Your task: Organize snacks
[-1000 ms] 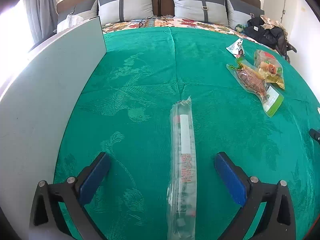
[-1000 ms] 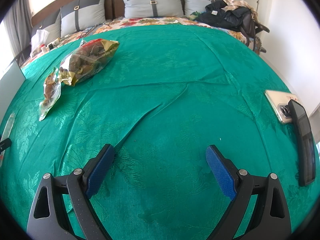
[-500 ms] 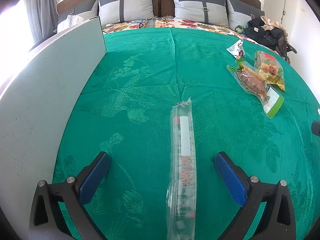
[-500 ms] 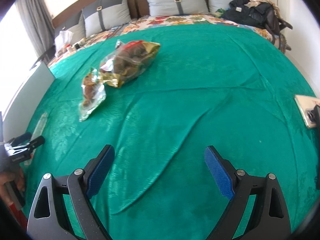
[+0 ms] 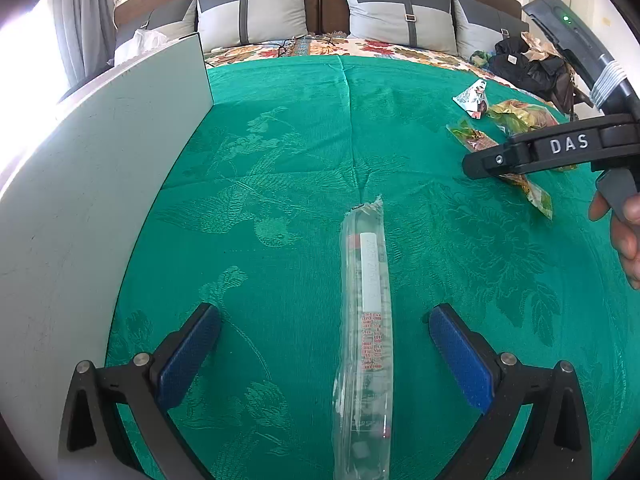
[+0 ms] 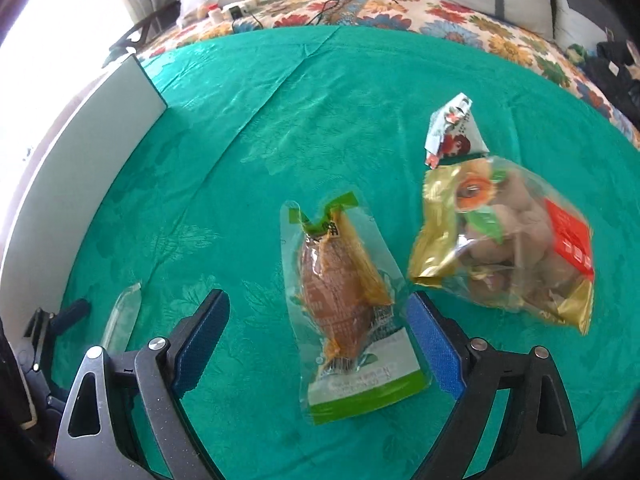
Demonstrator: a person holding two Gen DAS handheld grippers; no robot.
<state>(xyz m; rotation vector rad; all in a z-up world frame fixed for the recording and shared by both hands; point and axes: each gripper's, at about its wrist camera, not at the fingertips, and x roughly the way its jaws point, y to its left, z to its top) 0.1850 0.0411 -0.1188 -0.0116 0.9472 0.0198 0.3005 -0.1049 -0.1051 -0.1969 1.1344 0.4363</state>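
Left wrist view showed the left gripper [image 5: 324, 352] spread wide and holding nothing, its blue pads either side of a long clear packet [image 5: 366, 344] that lay flat on the green cloth [image 5: 280, 140] and pointed straight away from the camera. That lengthwise lie between the pads suggested the gripper was lined up to close across the packet's narrow width. A white board [image 5: 100, 200] stood upright along the left edge of the cloth, perhaps the line against which snacks were to be ranged, though that was only a guess. Farther right, the right gripper's black body crossed the frame with a hand [image 5: 626, 236] on its handle, partly covering the other snacks.

The right wrist view gave what that body hid. The right gripper [image 6: 318, 338] was likewise open and empty, hovering over a vacuum pouch [image 6: 344, 300] of something orange-brown with a green band at its near end; whether the pads touched the cloth could not be told. Just beyond and right lay a bulging gold bag [image 6: 508, 248], its near corner close to the pouch, and a small white sachet [image 6: 454, 132] stood at its far end. The spread pads over the pouch suggested it was the next pick. Only this view showed the floral bedspread [image 6: 400, 12] past the cloth's far edge; only the other showed the clear packet's printed label.
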